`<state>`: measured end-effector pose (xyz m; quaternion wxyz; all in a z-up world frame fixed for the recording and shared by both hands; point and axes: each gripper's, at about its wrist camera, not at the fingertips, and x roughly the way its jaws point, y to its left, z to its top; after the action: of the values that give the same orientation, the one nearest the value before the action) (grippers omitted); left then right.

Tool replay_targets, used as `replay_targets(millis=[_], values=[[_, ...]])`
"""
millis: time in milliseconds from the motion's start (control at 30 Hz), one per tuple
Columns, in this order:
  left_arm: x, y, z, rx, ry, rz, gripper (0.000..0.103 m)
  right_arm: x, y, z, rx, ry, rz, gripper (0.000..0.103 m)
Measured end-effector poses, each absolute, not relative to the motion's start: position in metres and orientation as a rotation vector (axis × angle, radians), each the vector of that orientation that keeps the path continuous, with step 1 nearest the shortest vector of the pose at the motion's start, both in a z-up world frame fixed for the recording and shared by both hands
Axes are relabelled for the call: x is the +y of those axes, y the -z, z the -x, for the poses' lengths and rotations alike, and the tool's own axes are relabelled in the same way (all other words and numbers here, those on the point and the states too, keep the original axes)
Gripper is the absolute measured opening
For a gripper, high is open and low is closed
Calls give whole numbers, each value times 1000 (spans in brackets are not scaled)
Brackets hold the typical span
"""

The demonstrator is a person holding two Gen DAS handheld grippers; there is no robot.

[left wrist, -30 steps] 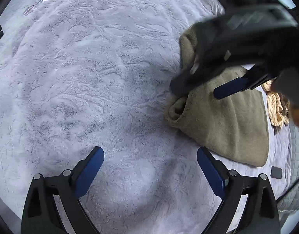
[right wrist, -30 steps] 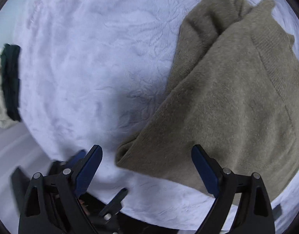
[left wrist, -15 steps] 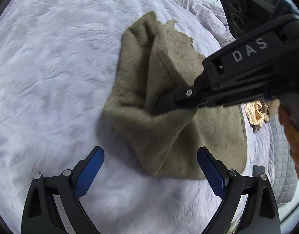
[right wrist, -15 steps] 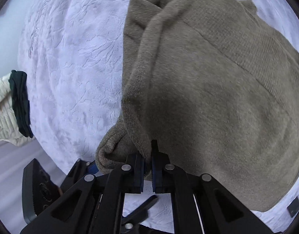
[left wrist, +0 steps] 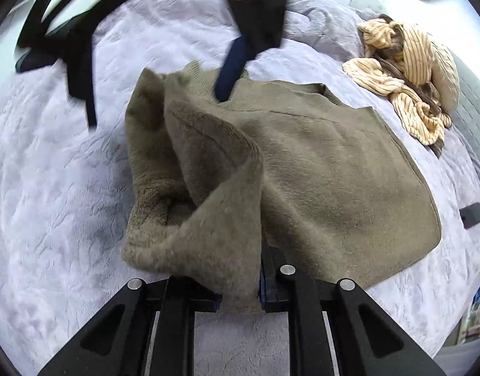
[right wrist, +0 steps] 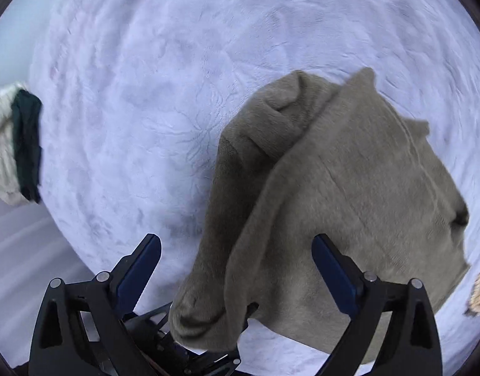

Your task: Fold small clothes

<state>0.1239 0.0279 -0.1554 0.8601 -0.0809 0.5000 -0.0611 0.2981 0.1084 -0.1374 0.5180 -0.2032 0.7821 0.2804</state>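
An olive-green fleece sweater [left wrist: 334, 172] lies on a pale lilac bedspread [left wrist: 52, 188], its left part bunched and folded over. My left gripper [left wrist: 240, 285] is closing, and its pads press a raised fold of that bunched cloth at the near edge. In the left wrist view, a blue fingertip [left wrist: 230, 72] of my right gripper hangs over the sweater's far edge. In the right wrist view, my right gripper [right wrist: 237, 241] is opening wide above the sweater [right wrist: 349, 188]. The fold passes below its spread fingers without touching the pads.
A cream striped garment [left wrist: 406, 72] lies crumpled at the far right of the bed. A small dark object [left wrist: 472, 214] rests beside the sweater's right edge. A cream and dark green knit [right wrist: 8, 144] sits at the bed's left edge.
My left gripper moved onto the sweater and shut on the fold. My right gripper, shut on that cloth half a second ago, has let go and stands wide open.
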Motion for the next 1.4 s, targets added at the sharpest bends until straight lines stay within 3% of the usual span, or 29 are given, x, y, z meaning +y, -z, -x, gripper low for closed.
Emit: replay_targets(millis=[100, 167, 200, 233, 267, 333, 567, 867, 1167, 1400], values=[[26, 155, -128, 1046, 123, 162, 17, 131, 158, -284, 1889, -640, 700, 98], [21, 157, -129, 1045, 122, 152, 17, 140, 172, -276, 1912, -618, 782, 90], [23, 156, -130, 1043, 123, 139, 17, 143, 178, -271, 1915, -609, 828, 80], [21, 155, -130, 1039, 127, 122, 17, 142, 182, -269, 1908, -593, 867, 43], [26, 151, -127, 1035, 134, 115, 17, 140, 183, -268, 1895, -573, 891, 24], [26, 143, -125, 1021, 155, 126, 17, 130, 170, -271, 1877, -623, 834, 18], [-13, 86, -137, 928, 267, 107, 17, 37, 96, -302, 1791, -755, 294, 14], [-103, 62, -147, 917, 396, -72, 17, -120, 56, -318, 1641, -802, -200, 14], [-214, 88, -143, 972, 535, -258, 17, -288, 82, -293, 1475, -773, -568, 14], [-245, 132, -121, 1045, 605, -394, 17, -362, 156, -265, 1453, -692, -830, 19]])
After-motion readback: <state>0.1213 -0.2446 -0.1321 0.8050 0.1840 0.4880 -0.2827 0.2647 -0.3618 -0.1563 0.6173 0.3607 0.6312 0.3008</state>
